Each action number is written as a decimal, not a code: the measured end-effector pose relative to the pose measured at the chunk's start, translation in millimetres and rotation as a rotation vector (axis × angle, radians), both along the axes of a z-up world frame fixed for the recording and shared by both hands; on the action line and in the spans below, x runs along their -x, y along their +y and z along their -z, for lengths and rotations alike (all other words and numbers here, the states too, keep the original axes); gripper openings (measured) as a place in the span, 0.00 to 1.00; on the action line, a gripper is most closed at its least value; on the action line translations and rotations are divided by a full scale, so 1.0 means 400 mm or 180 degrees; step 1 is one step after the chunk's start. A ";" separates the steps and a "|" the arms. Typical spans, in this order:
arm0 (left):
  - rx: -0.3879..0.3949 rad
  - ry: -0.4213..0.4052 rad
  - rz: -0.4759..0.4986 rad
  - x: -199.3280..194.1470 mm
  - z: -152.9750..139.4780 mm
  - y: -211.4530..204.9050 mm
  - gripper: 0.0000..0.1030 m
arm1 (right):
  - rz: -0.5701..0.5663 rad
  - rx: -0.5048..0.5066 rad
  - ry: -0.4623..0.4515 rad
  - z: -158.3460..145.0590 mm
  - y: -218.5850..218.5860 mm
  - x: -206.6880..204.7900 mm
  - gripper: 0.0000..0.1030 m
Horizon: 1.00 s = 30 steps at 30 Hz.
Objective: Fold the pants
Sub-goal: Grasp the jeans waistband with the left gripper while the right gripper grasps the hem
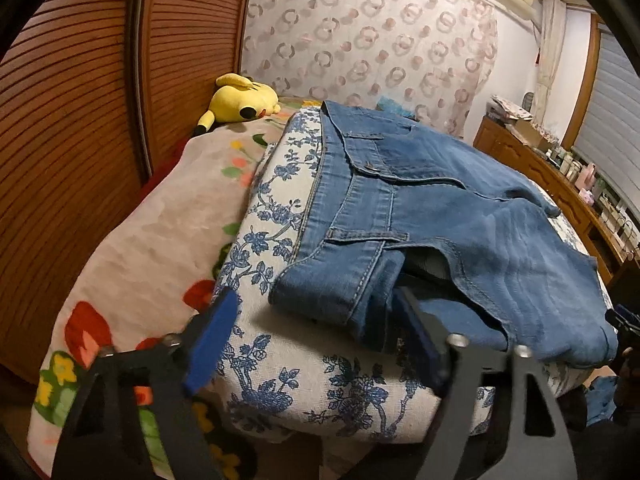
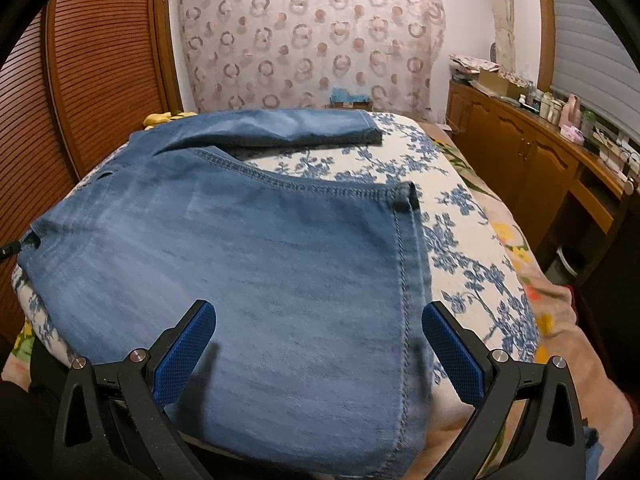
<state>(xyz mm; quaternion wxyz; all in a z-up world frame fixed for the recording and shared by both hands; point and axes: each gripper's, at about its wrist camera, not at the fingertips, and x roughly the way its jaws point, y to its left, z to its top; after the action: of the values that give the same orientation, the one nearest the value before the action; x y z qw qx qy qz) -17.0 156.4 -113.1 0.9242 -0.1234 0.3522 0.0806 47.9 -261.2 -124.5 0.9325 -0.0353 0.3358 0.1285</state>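
Blue jeans [image 2: 224, 256] lie spread on the floral-covered bed [image 2: 472, 248], one leg stretching toward twelve o'clock. The left gripper [image 1: 316, 344] has its fingers apart around the waistband corner, not visibly pinching it. The right gripper [image 2: 316, 356] has its fingers spread over the near denim.

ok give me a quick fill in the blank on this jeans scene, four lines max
1. The pants are made of blue ____.
2. The plush toy near the wardrobe is ____ in colour.
3. The cover under the pants has a ____ floral print on white.
4. The right gripper has its jaws ____.

Missing words: denim; yellow; blue; open
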 end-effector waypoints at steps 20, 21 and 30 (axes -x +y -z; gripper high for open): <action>0.0260 -0.0110 0.0081 -0.019 -0.003 -0.014 0.23 | -0.0131 0.0121 0.0213 0.006 -0.039 0.061 0.94; 0.0251 -0.0164 0.0102 -0.018 -0.018 -0.018 0.21 | -0.0148 0.0121 0.0215 0.004 -0.040 0.059 0.92; 0.0027 -0.0553 0.0442 -0.081 -0.173 -0.087 0.11 | -0.0315 0.0113 0.0174 -0.002 -0.048 0.086 0.75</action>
<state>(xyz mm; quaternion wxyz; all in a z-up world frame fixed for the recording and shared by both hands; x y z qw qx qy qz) 15.5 121.6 -43.8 0.9541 -0.1091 0.2789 0.0039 13.6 -280.5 -123.6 0.9147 -0.0649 0.3612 0.1694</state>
